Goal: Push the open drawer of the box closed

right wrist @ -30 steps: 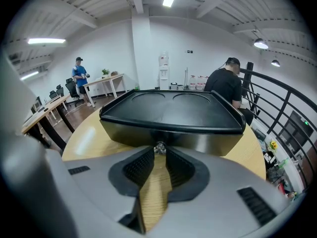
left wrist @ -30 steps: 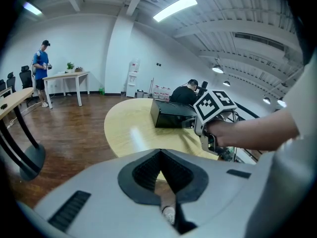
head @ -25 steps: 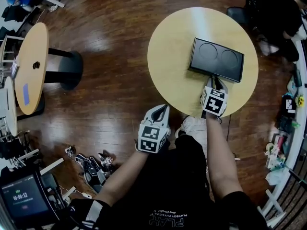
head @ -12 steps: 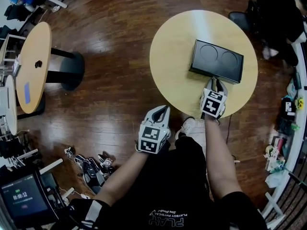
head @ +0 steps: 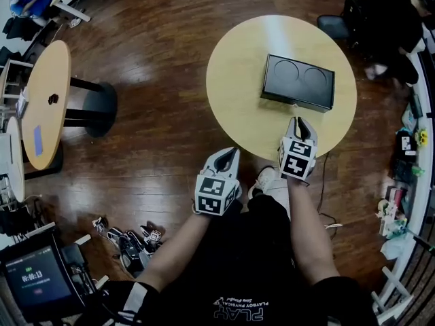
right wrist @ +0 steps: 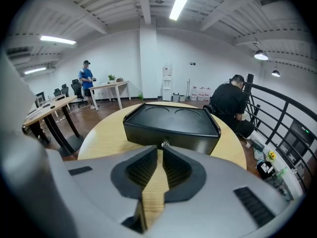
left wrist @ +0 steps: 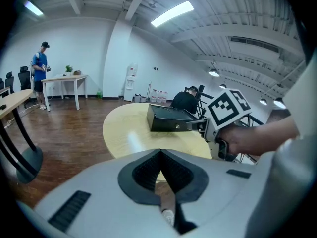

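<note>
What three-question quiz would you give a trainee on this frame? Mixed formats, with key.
1. True or false: the black rectangular box with two round recesses sits on the round light-wood table.
2. The left gripper hangs: A) above the box; B) off the table, above the wooden floor; C) resting on the table.
3. Fill in: the right gripper has its jaws ___, pointing at the box's front.
Key: 1 true; 2 B; 3 together.

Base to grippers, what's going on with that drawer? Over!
Left gripper shut, empty, off the round table. Right gripper shut, empty, just short of the black box. Drawer looks flush, closed. Nothing in the way.
</note>
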A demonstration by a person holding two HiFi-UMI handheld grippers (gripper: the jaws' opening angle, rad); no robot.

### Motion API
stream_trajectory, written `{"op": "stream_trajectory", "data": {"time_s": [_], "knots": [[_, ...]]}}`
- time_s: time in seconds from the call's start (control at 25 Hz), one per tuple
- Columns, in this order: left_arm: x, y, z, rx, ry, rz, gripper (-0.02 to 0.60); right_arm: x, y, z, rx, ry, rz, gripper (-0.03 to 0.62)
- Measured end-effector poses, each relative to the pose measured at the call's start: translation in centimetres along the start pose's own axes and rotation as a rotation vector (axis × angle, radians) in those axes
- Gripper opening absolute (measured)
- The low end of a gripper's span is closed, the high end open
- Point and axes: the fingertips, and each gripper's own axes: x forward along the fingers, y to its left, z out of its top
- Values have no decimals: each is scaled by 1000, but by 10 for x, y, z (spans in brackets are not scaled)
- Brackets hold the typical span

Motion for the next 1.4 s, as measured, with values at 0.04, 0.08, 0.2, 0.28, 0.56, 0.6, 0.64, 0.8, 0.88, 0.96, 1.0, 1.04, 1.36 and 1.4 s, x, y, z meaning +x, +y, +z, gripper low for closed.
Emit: {"op": "stream_trajectory", "data": {"time_s": [0.04, 0.08, 0.2, 0.28, 0.56, 0.6, 0.64, 0.8, 0.88, 0.96, 1.0, 1.04, 1.36, 1.4], "knots": [[-1, -1, 0, 9, 0, -5, -3, -8, 0, 1, -2, -13, 0, 32], [-2, -3, -1, 17, 2, -9, -3, -15, -1, 1, -2, -25, 0, 27], [-3, -10, -1, 29, 3, -20, -3, -37, -7, 0, -3, -50, -2, 8], [-4, -16, 1, 39, -4, -26, -3, -49, -11, -2, -3, -65, -2, 6], [-12, -37, 23, 51, -47, -48, -3, -98, -16, 3, 2, -141, 40, 6], [-14, -36, 30, 56, -60, -46, -3, -105, -18, 7, 4, -155, 50, 6], [-17, -35, 38, 68, -75, -42, -3, -112, -21, 12, 6, -173, 60, 6], [-20, -54, 74, 95, -149, -25, -3, -146, -50, 29, 5, -249, 73, 5], [-19, -70, 89, 96, -185, -19, -3, -158, -65, 29, 14, -269, 72, 5], [-20, -84, 96, 110, -209, -17, -3, -165, -73, 24, 14, -276, 76, 5], [-20, -91, 98, 124, -216, -15, -3, -168, -76, 21, 7, -277, 79, 6], [-21, -98, 98, 136, -221, -12, -3, -169, -78, 19, -5, -277, 82, 5], [-26, -99, 90, 110, -217, 13, -3, -170, -50, 30, -74, -294, 153, 6], [-27, -99, 90, 109, -220, 16, -3, -171, -49, 30, -77, -294, 158, 5]]}}
